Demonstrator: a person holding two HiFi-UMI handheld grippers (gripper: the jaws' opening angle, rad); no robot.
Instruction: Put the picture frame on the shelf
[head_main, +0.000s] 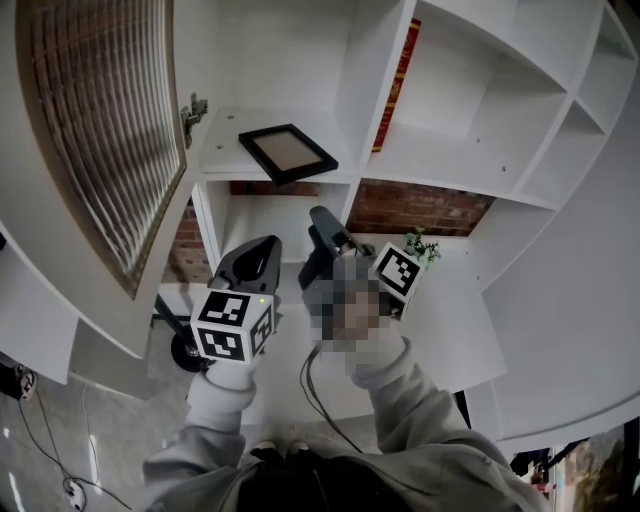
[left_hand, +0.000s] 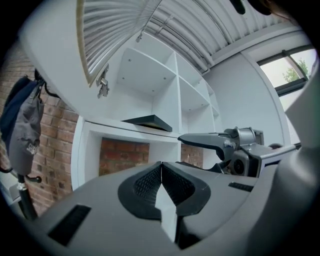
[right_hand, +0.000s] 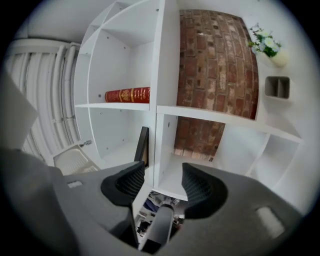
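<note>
Picture frame (head_main: 287, 152) flat by shelf (head_main: 222, 152) front edge, seemingly delivered; left gripper (left_hand: 161, 170) pressed together, right gripper (right_hand: 161, 181) spread, both empty

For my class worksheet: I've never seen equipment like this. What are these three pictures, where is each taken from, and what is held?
A person holds a two-fingered gripper in each hand. One picture comes from a camera on the person's head, looking down; the other two from cameras riding on the grippers. The left gripper is shut and empty; the right gripper is open, nothing between its fingers. The black picture frame lies flat on the white shelf, next to a compartment holding a red book.
</note>
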